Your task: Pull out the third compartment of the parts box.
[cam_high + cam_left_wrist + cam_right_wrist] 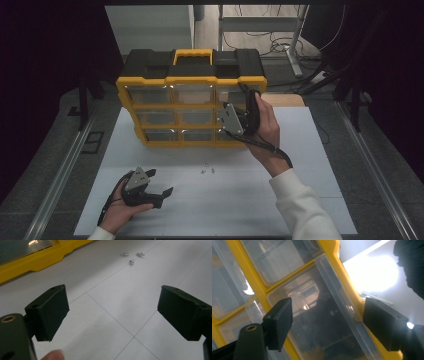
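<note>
A yellow and black organiser case (192, 97) is seen standing upright in the upper middle of the high view, at the far edge of the white table (300, 165), with its black top and yellow handle (193, 55) uppermost and its grid of clear drawers facing the lower edge of the frame. The right gripper (245, 112) is held up against the right-hand column of drawers, just right of the frame's centre, and its grey plate is turned toward the camera. In the right gripper view the jaws are shown spread wide, one at the lower left and one at the right of the frame, with a clear drawer (322, 322) between them and the yellow frame bar running beside the right-hand jaw; nothing is gripped, and whether the drawer front is touched cannot be told. The left gripper (162, 192) is rested low in the lower left of the high view, on or just above the table, well apart from the case. In the left gripper view its jaws are likewise seen wide apart with only bare white table between them. Three small screws (131, 257) are seen lying close together at the upper middle of that view, beyond the jaws, and in the high view they lie in front of the case, near the frame's centre.
</note>
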The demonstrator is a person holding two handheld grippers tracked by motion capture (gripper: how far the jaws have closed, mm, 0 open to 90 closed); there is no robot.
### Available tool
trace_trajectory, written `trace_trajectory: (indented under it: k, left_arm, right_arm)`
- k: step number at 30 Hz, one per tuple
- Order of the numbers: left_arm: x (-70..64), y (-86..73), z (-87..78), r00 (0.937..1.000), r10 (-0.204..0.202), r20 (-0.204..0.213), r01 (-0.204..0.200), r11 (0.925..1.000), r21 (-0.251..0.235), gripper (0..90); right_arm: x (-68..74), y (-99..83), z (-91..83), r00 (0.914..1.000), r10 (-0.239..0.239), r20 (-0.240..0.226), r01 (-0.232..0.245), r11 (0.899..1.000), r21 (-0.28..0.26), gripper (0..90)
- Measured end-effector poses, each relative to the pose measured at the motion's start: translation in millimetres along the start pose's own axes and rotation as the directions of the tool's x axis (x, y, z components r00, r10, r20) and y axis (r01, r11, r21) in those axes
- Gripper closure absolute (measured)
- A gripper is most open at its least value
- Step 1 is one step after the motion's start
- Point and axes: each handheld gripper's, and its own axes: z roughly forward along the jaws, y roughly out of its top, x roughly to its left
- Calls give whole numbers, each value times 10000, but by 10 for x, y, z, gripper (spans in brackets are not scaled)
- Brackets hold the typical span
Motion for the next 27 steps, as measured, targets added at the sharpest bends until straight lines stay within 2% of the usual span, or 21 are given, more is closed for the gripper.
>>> trace_trajectory:
  k: [6,11,17,27]
  left_arm:
    - [-1,-1,-2,10000,4,0,-4,10000,-3,106]
    - [0,-1,-1,10000,13,-6,-13,10000,2,106]
    - [0,-1,0,10000,24,-6,-24,10000,12,106]
    - [0,-2,-1,10000,28,-12,-28,10000,10,106]
  right_arm:
    - [-7,12,-24,9981,-344,510,335,9993,186,450]
    - [-10,19,-30,9952,-639,744,619,9977,279,549]
    - [-27,22,-40,9939,-591,936,560,9978,353,652]
    - [-22,24,-47,9905,-832,1092,801,9963,323,679]
